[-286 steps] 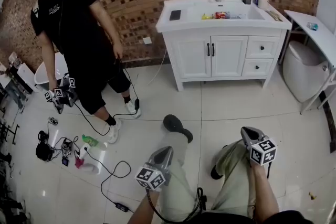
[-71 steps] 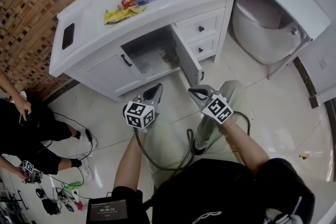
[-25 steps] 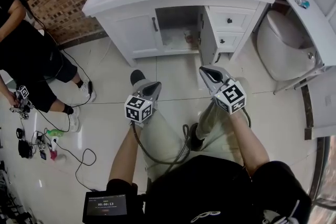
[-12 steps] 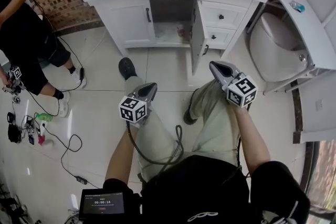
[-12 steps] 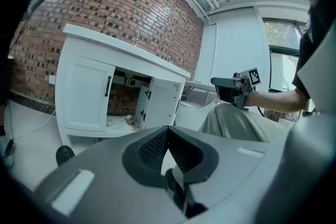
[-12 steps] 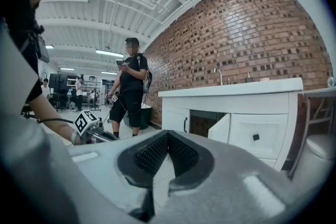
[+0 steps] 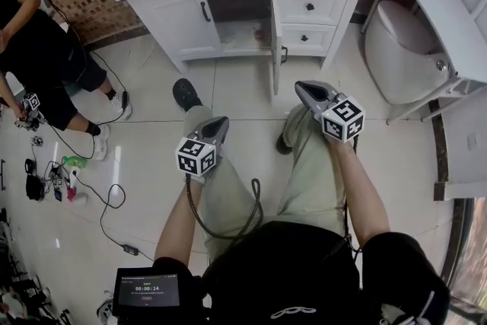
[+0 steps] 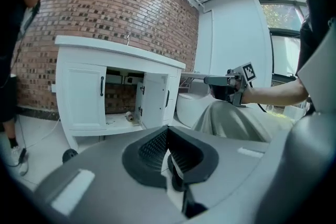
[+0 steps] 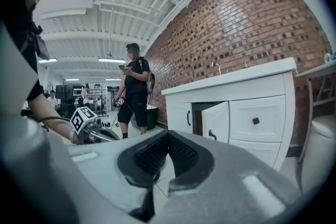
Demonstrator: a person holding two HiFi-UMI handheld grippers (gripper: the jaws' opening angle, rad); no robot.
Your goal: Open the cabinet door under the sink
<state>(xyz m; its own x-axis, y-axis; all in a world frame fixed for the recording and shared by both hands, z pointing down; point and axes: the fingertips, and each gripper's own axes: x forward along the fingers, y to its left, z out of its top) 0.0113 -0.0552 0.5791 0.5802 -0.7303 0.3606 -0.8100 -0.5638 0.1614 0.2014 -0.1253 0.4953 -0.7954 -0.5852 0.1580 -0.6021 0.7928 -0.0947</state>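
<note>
The cabinet door (image 7: 273, 38) is open. The left gripper (image 7: 219, 122) and right gripper (image 7: 301, 88) have their fingers shut, empty (well back) — a foot might bump it.

Grey left gripper (image 7: 218, 122) and right gripper (image 7: 301, 89), each bearing a black-and-white marker cube (image 7: 196, 157) and ribbed black pads (image 8: 153, 148). Black top (image 7: 297, 270), pale olive trousers (image 7: 304, 179), black shoes (image 7: 185, 93), dark looping cable (image 7: 259, 205).

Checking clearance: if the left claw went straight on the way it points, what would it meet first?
Most likely the open cabinet door, which stands almost dead ahead of the left claw, with only floor showing between them; depth is hard to judge.
</note>
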